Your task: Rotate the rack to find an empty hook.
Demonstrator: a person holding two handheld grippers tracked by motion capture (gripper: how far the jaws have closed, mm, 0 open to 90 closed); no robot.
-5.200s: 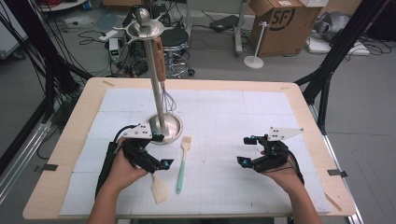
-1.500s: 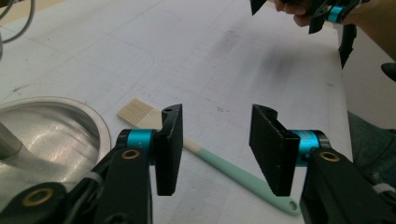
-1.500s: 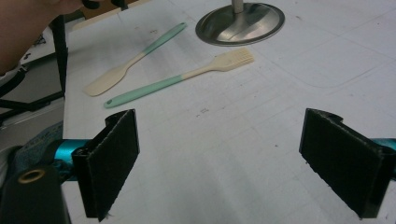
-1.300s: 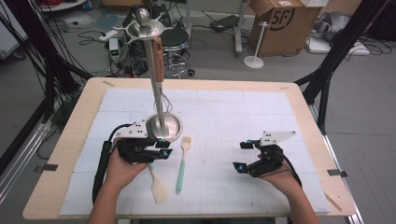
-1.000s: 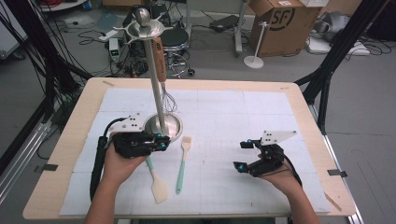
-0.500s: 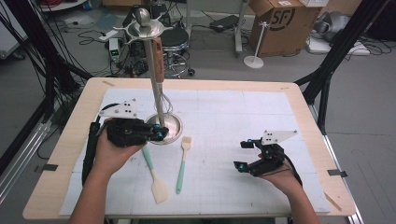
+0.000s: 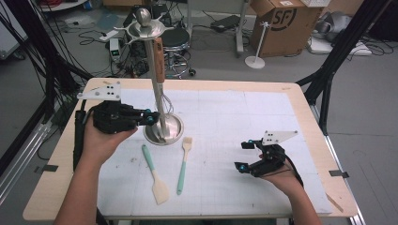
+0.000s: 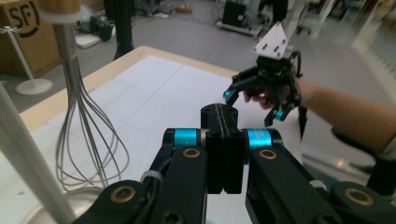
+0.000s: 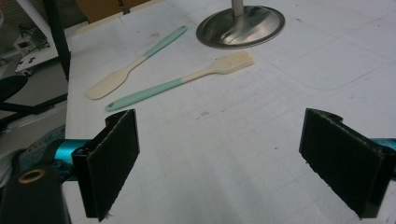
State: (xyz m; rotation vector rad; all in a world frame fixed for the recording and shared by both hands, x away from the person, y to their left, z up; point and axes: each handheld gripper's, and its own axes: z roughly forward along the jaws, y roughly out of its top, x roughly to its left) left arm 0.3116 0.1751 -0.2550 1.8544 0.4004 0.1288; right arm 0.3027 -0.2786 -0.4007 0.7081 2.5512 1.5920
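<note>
A steel utensil stand rises from a round base on the white mat, and a wire whisk with a wooden handle hangs from its top. My left gripper is raised just left of the pole, jaws shut with nothing between them. In the left gripper view the shut left gripper points past the whisk wires and the pole. A mint-handled spatula and a mint-handled brush lie in front of the base. My right gripper rests open at the right, and the right gripper holds nothing.
The right gripper view shows the spatula, the brush and the stand's base ahead on the mat. The other hand's gripper appears far off in the left gripper view. A cardboard box and cables sit on the floor beyond the table.
My left gripper has risen and moved away from me and to the left, from beside the spatula's handle up to the stand's pole. The right gripper has stayed put.
</note>
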